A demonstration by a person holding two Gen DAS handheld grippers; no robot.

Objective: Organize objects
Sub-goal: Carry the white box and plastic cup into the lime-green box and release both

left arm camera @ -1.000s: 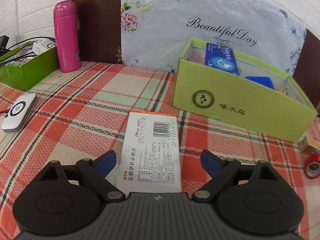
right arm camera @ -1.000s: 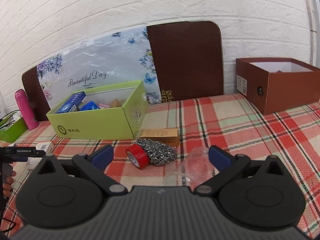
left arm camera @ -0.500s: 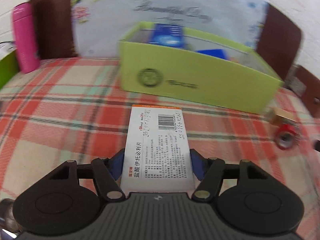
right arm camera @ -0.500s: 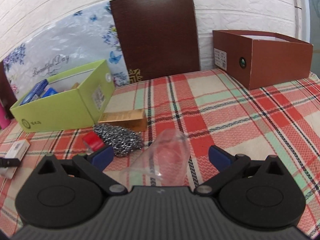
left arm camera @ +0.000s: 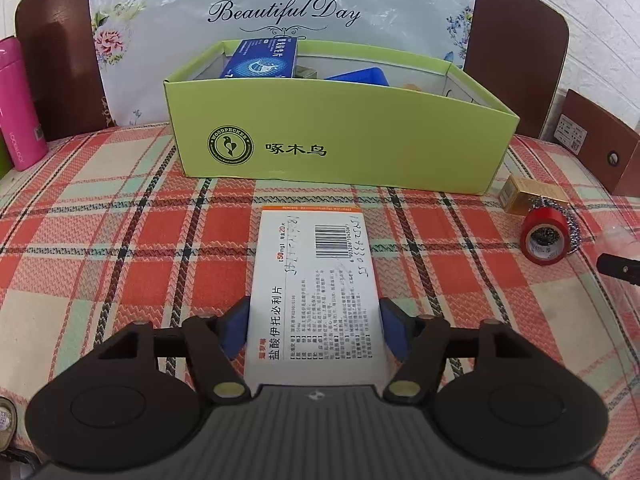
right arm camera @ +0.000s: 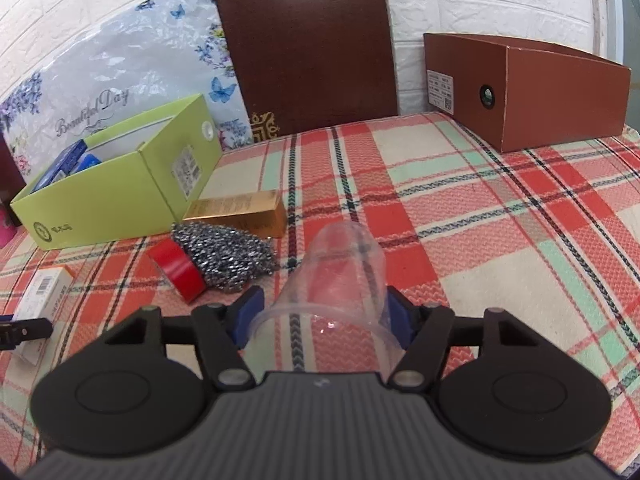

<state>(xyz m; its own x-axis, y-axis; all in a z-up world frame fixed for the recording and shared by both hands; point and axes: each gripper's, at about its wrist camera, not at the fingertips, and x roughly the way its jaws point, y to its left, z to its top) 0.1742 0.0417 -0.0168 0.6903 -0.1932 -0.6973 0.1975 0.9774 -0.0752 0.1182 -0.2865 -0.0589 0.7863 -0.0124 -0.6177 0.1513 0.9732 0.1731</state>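
Observation:
A white medicine box [left arm camera: 316, 264] with a barcode lies flat on the plaid tablecloth, just in front of the open green box [left arm camera: 340, 152]. My left gripper [left arm camera: 314, 312] is shut on the medicine box's near end, blue pads against both long sides. In the right wrist view a clear plastic cup [right arm camera: 344, 264] lies on its side, rim toward the camera. My right gripper [right arm camera: 324, 308] straddles the cup near the rim; its jaws are closing and the pads touch the cup's walls.
A red tape roll [right arm camera: 178, 270], a steel scourer [right arm camera: 228, 256] and a gold carton [right arm camera: 240, 212] lie between the two grippers. The green box holds blue packets. A brown box [right arm camera: 560, 92] stands at the far right, a pink bottle [left arm camera: 18, 108] at the far left.
The left jaws closed onto the medicine box and the view swung to face the green box. The right gripper sank toward the cup and its jaws closed in around it.

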